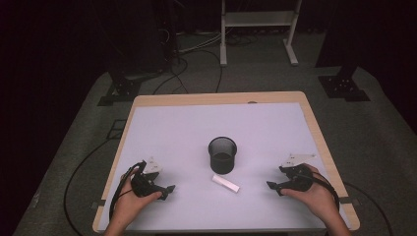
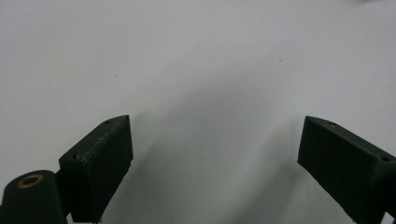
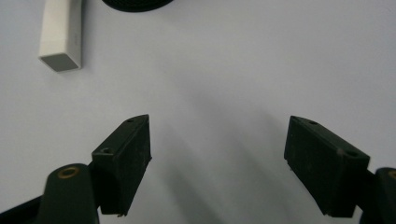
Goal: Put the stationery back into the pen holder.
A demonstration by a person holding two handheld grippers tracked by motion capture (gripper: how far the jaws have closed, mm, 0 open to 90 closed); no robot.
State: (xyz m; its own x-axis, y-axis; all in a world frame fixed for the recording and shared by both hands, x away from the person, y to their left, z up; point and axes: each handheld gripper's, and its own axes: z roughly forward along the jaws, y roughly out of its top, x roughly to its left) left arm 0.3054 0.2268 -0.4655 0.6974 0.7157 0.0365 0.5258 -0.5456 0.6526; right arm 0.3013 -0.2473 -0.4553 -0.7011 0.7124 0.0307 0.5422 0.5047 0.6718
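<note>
A small white rectangular block (image 1: 225,183) lies flat on the pale table (image 1: 196,128) toward its near edge, just in front of a black mesh cylindrical cup (image 1: 222,155), about midway between the two hands. The left gripper (image 1: 166,189), near left, has its jaws wide apart and empty. The right gripper (image 1: 273,186), near right, likewise stands open over bare tabletop, holding nothing, the block to its left.

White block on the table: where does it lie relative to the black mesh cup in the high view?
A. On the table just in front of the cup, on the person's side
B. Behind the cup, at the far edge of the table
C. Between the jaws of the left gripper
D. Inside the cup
A: the white block lies flat on the table, just nearer the person than the black mesh cup, with neither gripper touching it.
</note>
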